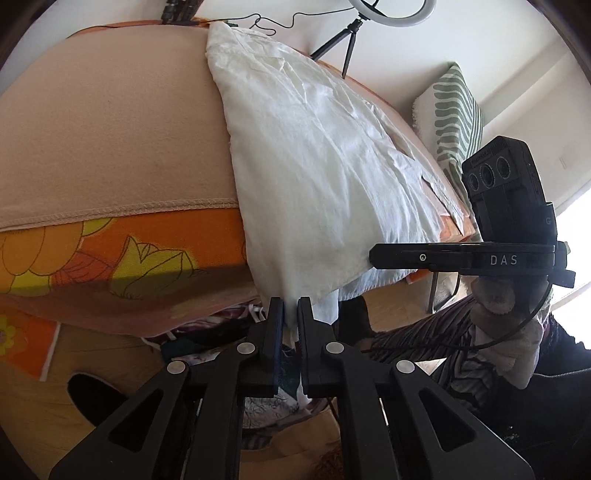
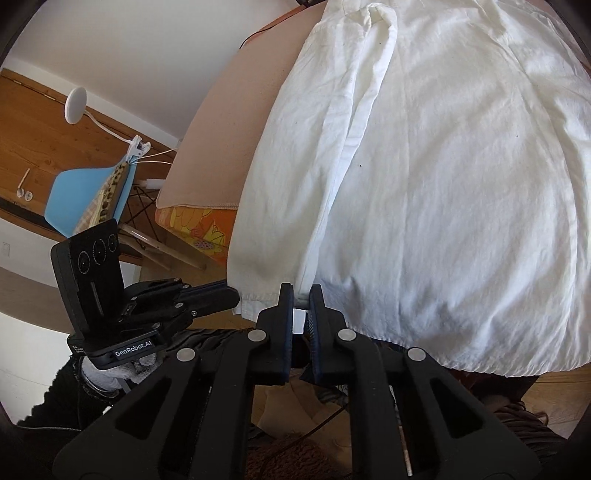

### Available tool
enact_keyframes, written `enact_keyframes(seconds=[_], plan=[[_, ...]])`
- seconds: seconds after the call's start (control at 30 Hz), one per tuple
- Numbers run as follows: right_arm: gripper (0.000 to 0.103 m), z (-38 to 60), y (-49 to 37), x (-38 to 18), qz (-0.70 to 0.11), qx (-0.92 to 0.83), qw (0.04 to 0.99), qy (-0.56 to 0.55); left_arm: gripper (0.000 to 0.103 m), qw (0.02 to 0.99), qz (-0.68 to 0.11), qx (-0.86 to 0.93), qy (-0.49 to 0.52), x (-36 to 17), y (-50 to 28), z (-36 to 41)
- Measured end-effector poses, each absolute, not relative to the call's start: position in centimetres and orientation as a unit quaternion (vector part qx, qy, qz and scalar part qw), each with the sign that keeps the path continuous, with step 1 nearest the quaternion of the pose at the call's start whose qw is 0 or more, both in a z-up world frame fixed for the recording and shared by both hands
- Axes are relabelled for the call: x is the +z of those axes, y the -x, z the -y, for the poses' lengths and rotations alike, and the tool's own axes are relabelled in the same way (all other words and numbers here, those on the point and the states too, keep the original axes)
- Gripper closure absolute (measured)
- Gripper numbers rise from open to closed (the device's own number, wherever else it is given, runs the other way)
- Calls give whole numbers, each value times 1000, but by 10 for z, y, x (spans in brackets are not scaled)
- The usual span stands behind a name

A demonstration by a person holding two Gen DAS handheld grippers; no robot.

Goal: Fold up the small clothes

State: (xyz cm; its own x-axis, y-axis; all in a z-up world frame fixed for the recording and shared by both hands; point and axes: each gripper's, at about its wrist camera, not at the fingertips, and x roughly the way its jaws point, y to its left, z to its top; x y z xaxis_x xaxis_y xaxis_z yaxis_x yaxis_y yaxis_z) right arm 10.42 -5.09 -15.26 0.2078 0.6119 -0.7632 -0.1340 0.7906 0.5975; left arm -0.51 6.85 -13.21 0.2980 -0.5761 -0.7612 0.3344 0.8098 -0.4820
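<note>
White shirt (image 1: pixel 314 155) lies lengthwise on the beige-covered surface (image 1: pixel 110 129), hem toward both hand-held grippers: left hand-held gripper (image 1: pixel 290 306) and right hand-held gripper (image 2: pixel 301 295) each pinch its hem. Ring light (image 1: pixel 391 7) beyond the shirt's far end.

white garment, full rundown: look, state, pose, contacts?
The white woven garment looks like thin, creased cotton, with a long sleeve folded lengthwise over its body. It lies spread on the beige table cover, its near hem hanging past the table edge. The left gripper and the right gripper each pinch that near hem, side by side. Nothing else touches it.
</note>
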Motion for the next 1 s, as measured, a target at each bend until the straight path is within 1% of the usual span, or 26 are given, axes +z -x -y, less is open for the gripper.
enact_keyframes(seconds=[0.03,0.23,0.37,0.4,0.43,0.47,0.5,0.53,0.8,0.87,1.0], plan=[[94,53,-104,-154,-579,247,749,-208,95,801,-510,-292,112,-126,8,-69],[92,72,-98,-136,-571,277,747,-199,94,836,-457,-293,78,-87,5,-63],[91,92,-85,-119,-544,263,778,-171,94,845,-437,-297,77,-78,-9,-51],[88,98,-83,-114,-535,257,785,-174,94,845,-435,-301,77,-77,-12,-47],[83,107,-82,-110,-528,251,791,-181,94,846,-431,-304,75,-76,-14,-43],[80,118,-80,-105,-518,243,798,-190,89,848,-426,-306,71,-75,-16,-37],[77,130,-79,-100,-509,233,805,-197,86,850,-421,-308,67,-74,-18,-30],[75,141,-78,-96,-500,224,812,-203,84,851,-417,-312,63,-73,-19,-24],[74,256,-65,-72,-448,116,849,-254,83,837,-414,-358,34,-65,-34,33],[73,284,-60,-68,-439,86,856,-259,77,832,-414,-368,23,-65,-38,49],[65,334,-53,-65,-422,28,867,-263,77,823,-418,-383,10,-67,-47,75]])
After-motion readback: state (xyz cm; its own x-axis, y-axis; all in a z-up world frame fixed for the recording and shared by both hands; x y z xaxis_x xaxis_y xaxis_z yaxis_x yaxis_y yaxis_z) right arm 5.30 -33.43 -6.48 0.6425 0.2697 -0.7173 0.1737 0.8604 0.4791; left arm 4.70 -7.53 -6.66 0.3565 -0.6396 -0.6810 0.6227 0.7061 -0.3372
